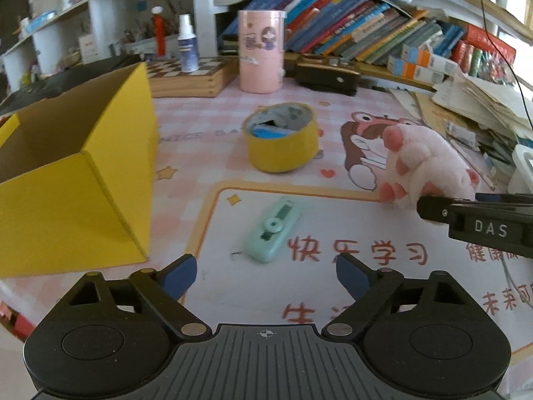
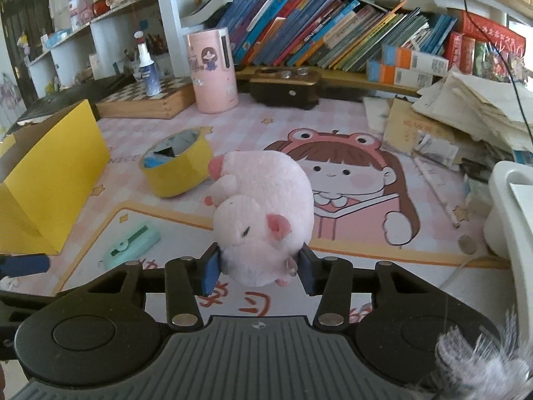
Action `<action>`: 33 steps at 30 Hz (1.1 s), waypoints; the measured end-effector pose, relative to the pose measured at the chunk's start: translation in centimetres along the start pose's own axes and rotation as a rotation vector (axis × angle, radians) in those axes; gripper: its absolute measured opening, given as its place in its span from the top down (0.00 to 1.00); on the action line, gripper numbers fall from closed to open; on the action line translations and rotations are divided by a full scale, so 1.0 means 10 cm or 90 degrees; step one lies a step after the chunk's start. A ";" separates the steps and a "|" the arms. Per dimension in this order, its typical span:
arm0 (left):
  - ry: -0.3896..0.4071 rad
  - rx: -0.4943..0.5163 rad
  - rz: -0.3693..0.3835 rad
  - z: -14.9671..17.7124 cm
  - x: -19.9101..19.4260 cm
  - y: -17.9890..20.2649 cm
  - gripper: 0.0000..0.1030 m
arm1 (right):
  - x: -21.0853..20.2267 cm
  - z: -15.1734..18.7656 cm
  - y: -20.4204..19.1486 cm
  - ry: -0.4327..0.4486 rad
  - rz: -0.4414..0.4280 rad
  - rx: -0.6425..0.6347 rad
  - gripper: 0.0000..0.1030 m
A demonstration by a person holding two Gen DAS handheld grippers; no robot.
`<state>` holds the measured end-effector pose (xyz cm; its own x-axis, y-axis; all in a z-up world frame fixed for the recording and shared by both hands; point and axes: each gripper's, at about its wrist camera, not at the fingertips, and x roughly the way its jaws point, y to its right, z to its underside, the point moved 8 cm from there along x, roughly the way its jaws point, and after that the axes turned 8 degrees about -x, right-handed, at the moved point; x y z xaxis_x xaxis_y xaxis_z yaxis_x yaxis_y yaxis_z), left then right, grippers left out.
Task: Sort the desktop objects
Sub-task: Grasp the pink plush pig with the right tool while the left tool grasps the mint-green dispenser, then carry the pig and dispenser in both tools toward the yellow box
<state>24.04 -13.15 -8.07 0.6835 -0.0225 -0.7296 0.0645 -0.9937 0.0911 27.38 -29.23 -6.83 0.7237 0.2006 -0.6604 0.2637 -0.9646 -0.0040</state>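
Observation:
My right gripper (image 2: 260, 268) is shut on a pink plush pig (image 2: 263, 210) and holds it above the desk mat; the pig also shows in the left wrist view (image 1: 419, 163), held at the right. My left gripper (image 1: 266, 275) is open and empty, just short of a mint green correction tape (image 1: 273, 228) lying on the mat; the tape also shows in the right wrist view (image 2: 133, 245). An open yellow box (image 1: 80, 173) stands at the left, also in the right wrist view (image 2: 50, 173). A yellow tape roll (image 1: 281, 136) lies behind the correction tape.
A pink cylinder holder (image 1: 261, 51), a chessboard box (image 1: 190, 76) with a spray bottle (image 1: 187, 43) and a dark box (image 1: 328, 75) stand at the back. Books fill the shelf (image 2: 333, 30). Paper stacks (image 2: 466, 116) and a white device (image 2: 513, 206) crowd the right.

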 end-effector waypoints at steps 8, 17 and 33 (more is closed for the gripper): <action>-0.011 0.005 -0.021 -0.07 0.21 0.09 0.29 | 0.02 0.09 0.22 -0.026 0.017 0.011 0.57; -0.025 0.013 -0.039 -0.12 0.41 0.10 0.42 | 0.11 0.11 0.27 -0.040 0.011 0.011 0.45; -0.039 0.024 0.006 -0.17 0.54 0.20 0.78 | 0.31 0.01 0.26 -0.046 0.019 -0.024 0.24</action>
<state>29.06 -15.11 -10.67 0.6384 -0.0381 -0.7688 0.0292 -0.9969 0.0737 30.27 -31.08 -8.95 0.6837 0.1580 -0.7125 0.2680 -0.9624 0.0438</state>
